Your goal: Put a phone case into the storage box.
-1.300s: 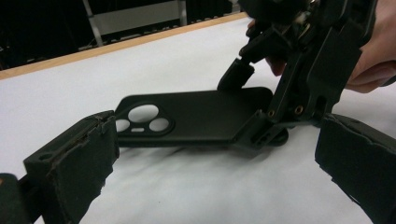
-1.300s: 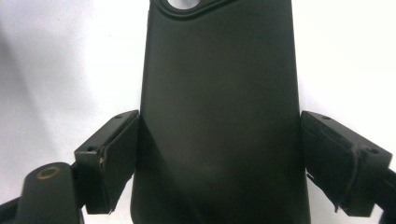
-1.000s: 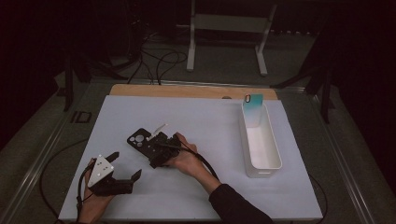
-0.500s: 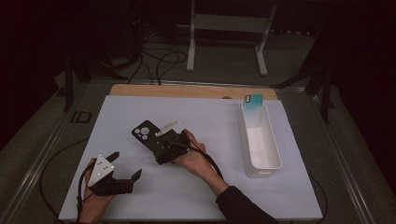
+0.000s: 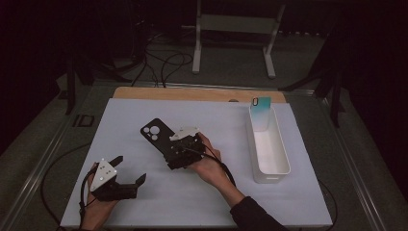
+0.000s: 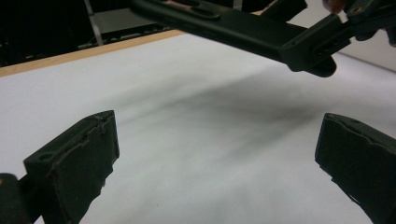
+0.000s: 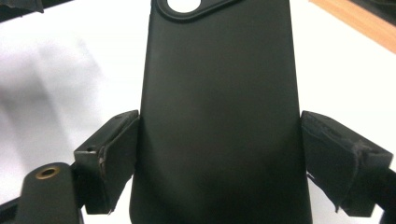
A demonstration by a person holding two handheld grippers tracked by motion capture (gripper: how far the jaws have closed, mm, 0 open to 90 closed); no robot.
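Observation:
A black phone case (image 5: 155, 131) with round camera holes hangs above the white mat, casting a shadow beneath it in the left gripper view. My right gripper (image 5: 167, 144) is shut on it, a jaw pressed against each long edge of the phone case (image 7: 219, 107). At the front left of the mat my left gripper (image 5: 130, 169) stands open with nothing between its jaws. From the left gripper (image 6: 215, 158) the phone case (image 6: 233, 25) shows overhead and farther off, held by the right gripper (image 6: 317, 46).
A long white bin (image 5: 269, 163) stands at the right of the mat, with a teal case (image 5: 261, 109) leaning upright at its far end. The white mat (image 5: 216, 202) lies on a table with a wooden far edge (image 5: 192, 94).
My right gripper has carried the black phone case up off the mat, away from the person and slightly right. The left gripper has stayed put.

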